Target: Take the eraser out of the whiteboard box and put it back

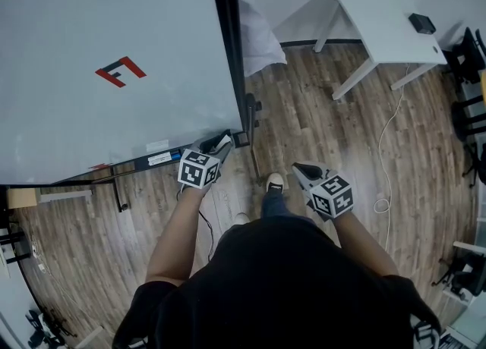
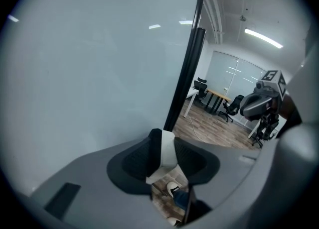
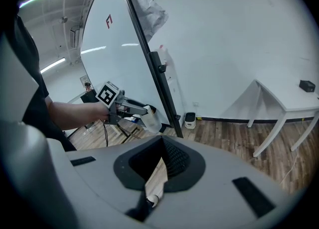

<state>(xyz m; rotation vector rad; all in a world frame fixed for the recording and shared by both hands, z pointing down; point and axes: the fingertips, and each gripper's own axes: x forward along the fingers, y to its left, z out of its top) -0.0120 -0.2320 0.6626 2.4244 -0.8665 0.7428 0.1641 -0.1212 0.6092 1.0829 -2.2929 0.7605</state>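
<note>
My left gripper (image 1: 220, 143) is shut on a white eraser (image 1: 225, 143) at the lower right corner of the whiteboard (image 1: 106, 59), just above the black tray (image 1: 163, 159) along its bottom edge. In the left gripper view the eraser (image 2: 167, 153) stands upright between the dark pads, close to the board's face. The right gripper view shows the left gripper (image 3: 144, 113) holding the eraser (image 3: 150, 119) beside the board's black frame. My right gripper (image 1: 298, 168) hangs shut and empty over the wooden floor, well right of the board; its jaws (image 3: 162, 146) meet at the tips.
A white table (image 1: 380, 29) with a small black device (image 1: 421, 23) stands at the back right. A white cable (image 1: 387, 150) trails over the floor and office chairs (image 1: 467, 59) line the right edge. A small white bin (image 3: 190, 119) sits by the wall. The person's shoe (image 1: 275, 182) is between the grippers.
</note>
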